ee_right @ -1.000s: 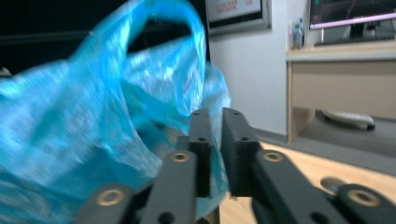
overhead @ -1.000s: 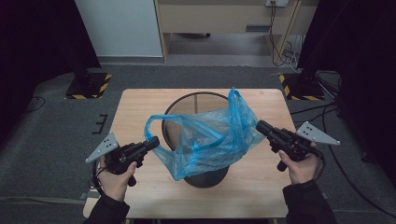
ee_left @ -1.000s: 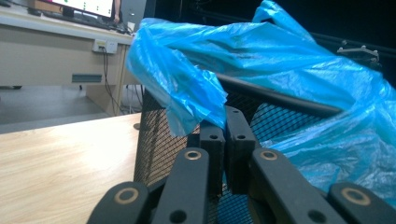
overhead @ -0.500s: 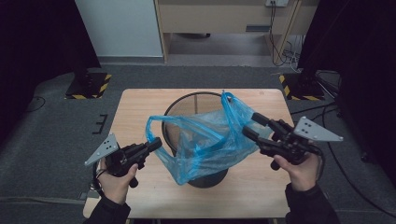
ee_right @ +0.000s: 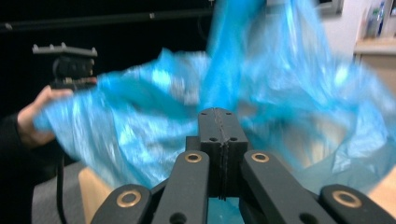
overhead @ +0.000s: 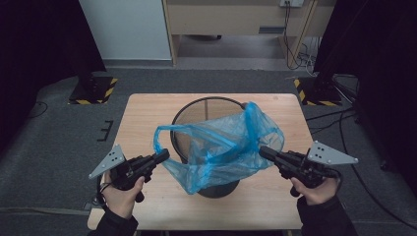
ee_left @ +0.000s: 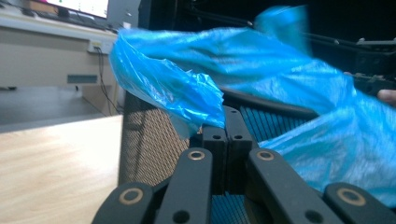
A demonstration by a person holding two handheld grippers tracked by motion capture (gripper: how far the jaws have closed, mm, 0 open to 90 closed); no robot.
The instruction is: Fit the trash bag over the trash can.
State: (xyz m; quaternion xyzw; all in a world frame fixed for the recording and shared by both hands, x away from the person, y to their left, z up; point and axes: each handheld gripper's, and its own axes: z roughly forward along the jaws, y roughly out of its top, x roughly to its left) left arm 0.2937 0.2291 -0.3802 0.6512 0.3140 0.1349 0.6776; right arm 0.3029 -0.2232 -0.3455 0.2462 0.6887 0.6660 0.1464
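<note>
A blue plastic bag [overhead: 221, 142] hangs loosely over a black mesh wastebasket [overhead: 206, 101] in the middle of the wooden table [overhead: 147, 113]. My left gripper [overhead: 164, 155] is shut on the bag's left edge; in the left gripper view the film bunches at its closed tips [ee_left: 226, 116]. My right gripper [overhead: 263, 151] has just been closing. It is shut on the bag's right edge, and in the right gripper view the jaws [ee_right: 218, 114] meet with blue film around them. The bag stretches between the two grippers above the basket's near rim.
Hands hold both grippers near the table's front edge. The left hand and its gripper [ee_right: 70, 65] appear far off in the right gripper view. Dark floor surrounds the table, with yellow-black striped bases [overhead: 93, 91] behind and cables at the right.
The right gripper opened, moved nearer the front edge and lower on the bag's right side, then shut there. The bag's right flap sank. The left gripper stayed put.
</note>
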